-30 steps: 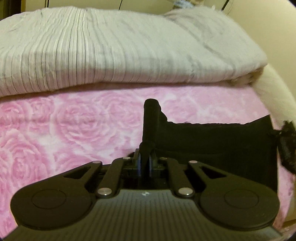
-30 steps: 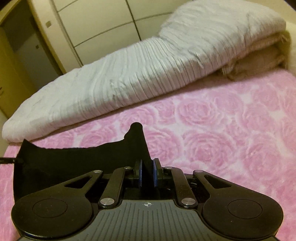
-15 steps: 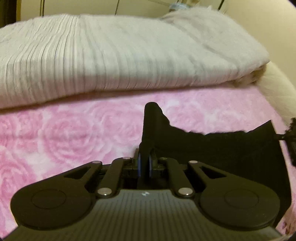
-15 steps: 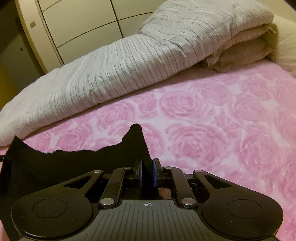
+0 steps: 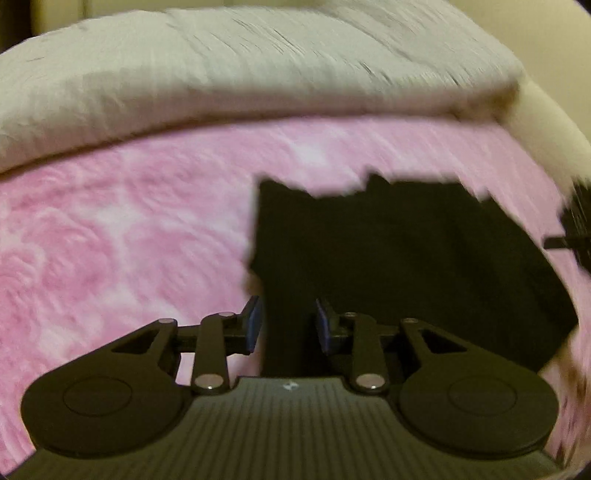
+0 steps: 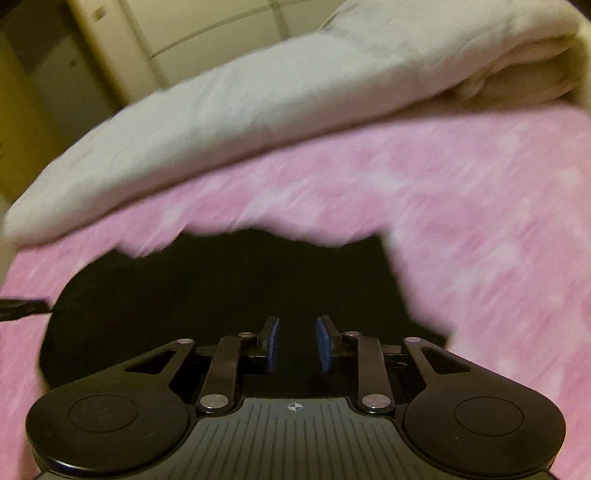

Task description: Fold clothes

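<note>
Left gripper (image 5: 286, 325): its jaws were opening, with the blue pads clearly apart; one second before they were pressed together on a raised corner of the black garment (image 5: 406, 258). A strip of black cloth lay in the gap, and I cannot tell if a pad touched it.
Right gripper (image 6: 297, 341): its jaws were also opening, pads apart, where earlier they pinched a peak of the same cloth. Black cloth lay under and between the fingers.
Black garment: it lay spread on the pink rose blanket (image 5: 110, 240), in front of both grippers. The two lifted corners seen before were gone, and the cloth looked lower and flatter.
Sharpness: both views were blurred now; the earlier ones were sharp.
Only in right view: pale cupboard doors (image 6: 207, 33) behind the bed, and beige folded bedding (image 6: 517, 77) under the white quilt (image 6: 258, 103).
Only in left view: a cream rounded edge (image 5: 546, 122) at the right of the bed.
Each view: a dark part of the other gripper showed at the side edge.
Count: two grippers, one black garment, one pink blanket, one white quilt.
</note>
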The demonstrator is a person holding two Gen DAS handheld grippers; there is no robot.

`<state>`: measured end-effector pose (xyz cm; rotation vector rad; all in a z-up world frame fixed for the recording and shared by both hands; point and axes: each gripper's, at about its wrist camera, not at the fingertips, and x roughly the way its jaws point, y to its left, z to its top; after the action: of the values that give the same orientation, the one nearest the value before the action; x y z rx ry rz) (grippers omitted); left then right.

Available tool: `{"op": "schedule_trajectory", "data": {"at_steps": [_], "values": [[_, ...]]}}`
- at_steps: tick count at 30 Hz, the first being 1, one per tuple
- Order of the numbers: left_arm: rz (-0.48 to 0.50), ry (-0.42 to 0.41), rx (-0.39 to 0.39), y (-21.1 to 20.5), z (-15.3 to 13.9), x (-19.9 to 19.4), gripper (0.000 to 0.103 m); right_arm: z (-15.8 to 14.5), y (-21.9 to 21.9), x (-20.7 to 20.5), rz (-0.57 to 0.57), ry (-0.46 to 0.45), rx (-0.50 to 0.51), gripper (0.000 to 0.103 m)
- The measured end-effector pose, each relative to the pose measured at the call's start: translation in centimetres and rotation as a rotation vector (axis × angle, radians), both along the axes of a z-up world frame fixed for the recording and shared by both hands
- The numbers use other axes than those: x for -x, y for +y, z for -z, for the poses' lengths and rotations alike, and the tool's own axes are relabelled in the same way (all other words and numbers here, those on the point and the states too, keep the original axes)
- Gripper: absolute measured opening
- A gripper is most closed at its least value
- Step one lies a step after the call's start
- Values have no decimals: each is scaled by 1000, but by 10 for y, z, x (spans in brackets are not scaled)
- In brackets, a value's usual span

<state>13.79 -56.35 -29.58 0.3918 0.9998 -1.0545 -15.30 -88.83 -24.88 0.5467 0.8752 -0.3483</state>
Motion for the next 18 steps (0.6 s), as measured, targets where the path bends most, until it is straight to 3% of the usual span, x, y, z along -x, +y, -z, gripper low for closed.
{"op": "schedule_trajectory", "data": {"at_steps": [3, 5, 7, 11, 15, 18], "values": [[-21, 13, -123, -9, 39, 2, 25, 32, 27, 4, -29, 77, -75, 26], [-36, 29, -126, -9, 52, 0, 27, 53, 34, 10, -22, 134, -112, 26], [-43, 33, -119, -9, 47, -1, 26, 64, 39, 12, -17, 183, -124, 26], [-53, -5, -51, 6, 22, 6, 24, 43, 44, 3, -23, 233, -50, 27], [-55, -9, 98, 8, -2, 10, 24, 18, 60, -24, -72, 157, -23, 28], [-11, -19, 112, -21, 3, 4, 24, 18, 72, -55, -109, 130, -22, 29]]}}
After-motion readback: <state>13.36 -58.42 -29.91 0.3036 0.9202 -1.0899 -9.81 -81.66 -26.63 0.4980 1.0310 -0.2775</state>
